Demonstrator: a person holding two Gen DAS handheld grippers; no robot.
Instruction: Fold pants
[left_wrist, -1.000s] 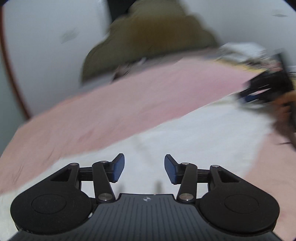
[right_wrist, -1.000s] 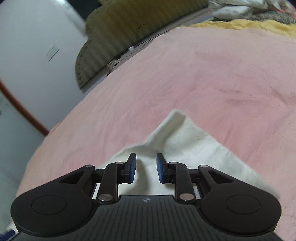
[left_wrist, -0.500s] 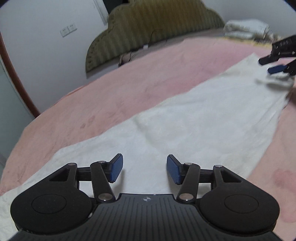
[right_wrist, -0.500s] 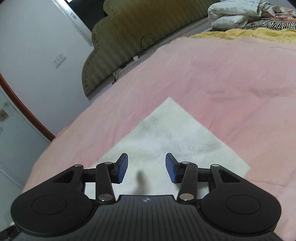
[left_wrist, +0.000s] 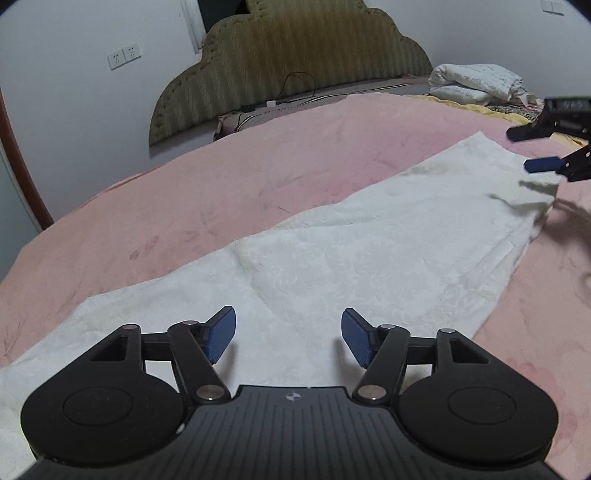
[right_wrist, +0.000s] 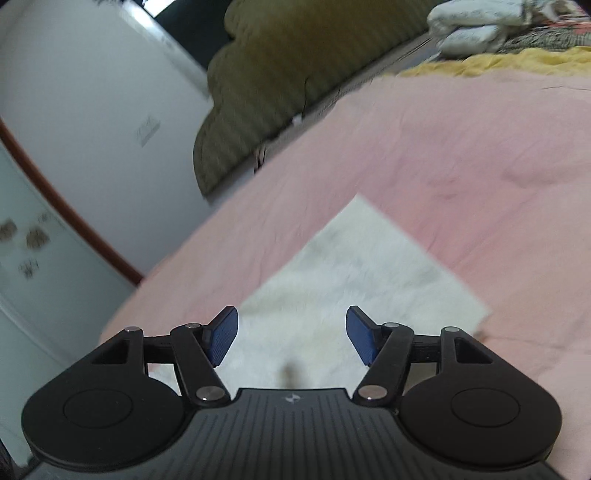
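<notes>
A pink bedspread (left_wrist: 184, 206) covers the bed and fills the ground ahead of both grippers. Beyond it, past the far edge of the bed, stands an olive padded headboard (left_wrist: 295, 59) against a white wall, with folded white bedding (left_wrist: 476, 83) piled ahead and to the right of the left gripper.

The white pants (left_wrist: 351, 266) lie flat on the bedspread in a long strip, running from under the left gripper (left_wrist: 289, 338) away to the upper right, where the strip ends beneath the right gripper (left_wrist: 532, 149). In the right wrist view that squared end of the pants (right_wrist: 354, 273) lies directly ahead of and below the right gripper (right_wrist: 291, 336).

The left gripper's jaws are opening, blue pads well apart, with no cloth between them. The right gripper's jaws are also opening, nothing pinched; the pants lie free below.
</notes>
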